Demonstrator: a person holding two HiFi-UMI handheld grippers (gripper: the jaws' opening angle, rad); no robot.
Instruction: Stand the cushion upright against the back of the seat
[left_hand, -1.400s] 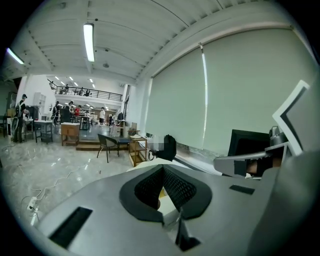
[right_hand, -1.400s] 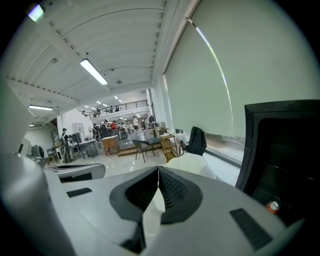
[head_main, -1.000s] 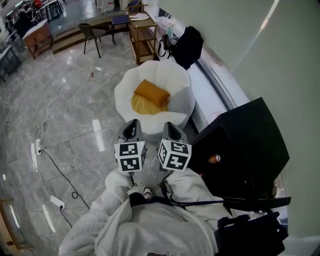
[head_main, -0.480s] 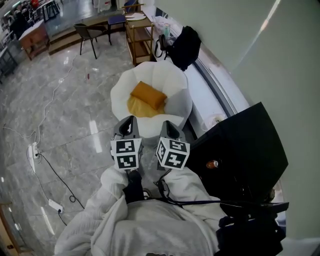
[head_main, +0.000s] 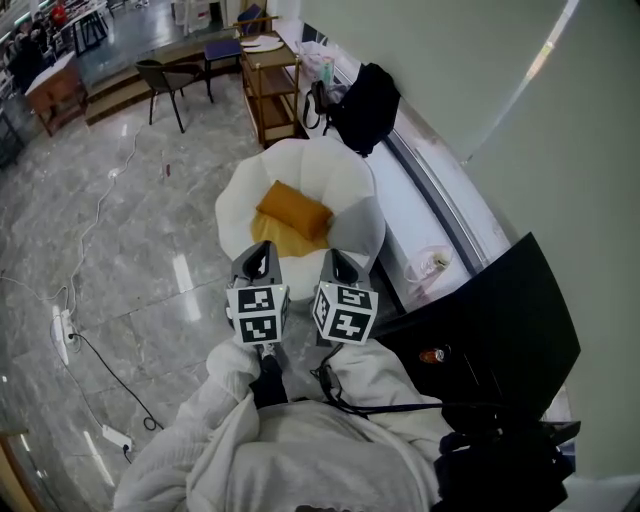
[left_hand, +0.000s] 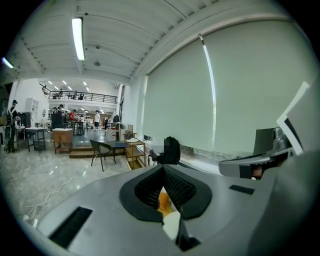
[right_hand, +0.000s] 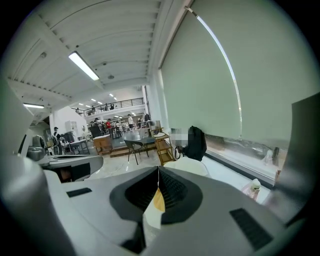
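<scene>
We hold the left gripper (head_main: 262, 252) and right gripper (head_main: 335, 258) side by side, near us and apart from the white armchair (head_main: 330, 165) just beyond them. The orange cushion (head_main: 293, 210) lies across the chair's yellow seat pad (head_main: 272, 233), seemingly flat rather than upright. Both pairs of fingers are closed together, gripping nothing. A black bag (head_main: 365, 95) sits farther off, beside the window ledge.

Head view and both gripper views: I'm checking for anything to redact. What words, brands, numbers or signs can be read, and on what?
No readable text anywhere.
On the left marker cube and right marker cube: square patterns only, no letters or digits.
On the small bottle on the black panel: label too small to read.
</scene>
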